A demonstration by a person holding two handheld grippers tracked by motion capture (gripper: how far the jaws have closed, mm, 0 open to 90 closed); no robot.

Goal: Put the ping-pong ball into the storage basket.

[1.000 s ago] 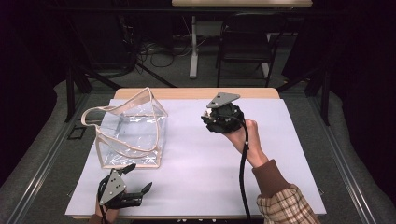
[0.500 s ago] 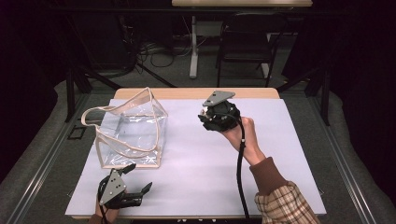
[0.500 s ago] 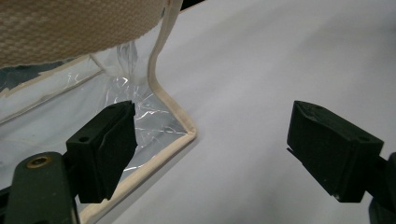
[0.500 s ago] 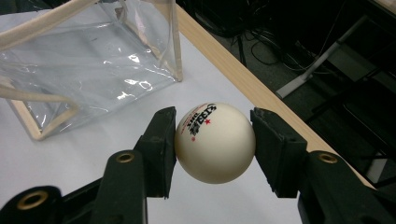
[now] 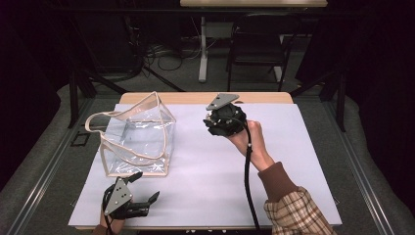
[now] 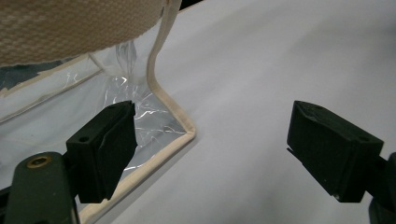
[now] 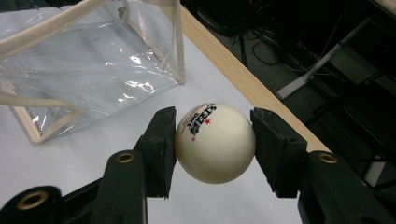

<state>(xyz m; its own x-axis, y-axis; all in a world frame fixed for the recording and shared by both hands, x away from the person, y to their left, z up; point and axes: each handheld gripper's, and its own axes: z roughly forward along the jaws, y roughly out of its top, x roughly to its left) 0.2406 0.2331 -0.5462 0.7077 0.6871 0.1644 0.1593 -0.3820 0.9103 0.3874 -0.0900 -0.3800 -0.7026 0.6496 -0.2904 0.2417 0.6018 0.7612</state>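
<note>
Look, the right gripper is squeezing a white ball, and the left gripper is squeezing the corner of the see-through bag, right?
Not quite. The right gripper does squeeze the white ball, but the left gripper is open: its jaws stand wide apart next to the corner of the see-through bag, not clamped on it. The left gripper view shows this.

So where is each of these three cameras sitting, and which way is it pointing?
High view: above the table's near edge, looking forward and down; both forearms, left gripper, right gripper.
Left gripper view: rides that gripper, facing the clear bag; open jaws.
Right gripper view: rides that gripper, jaws clamping a white ball.
All share the bag and white table.
</note>
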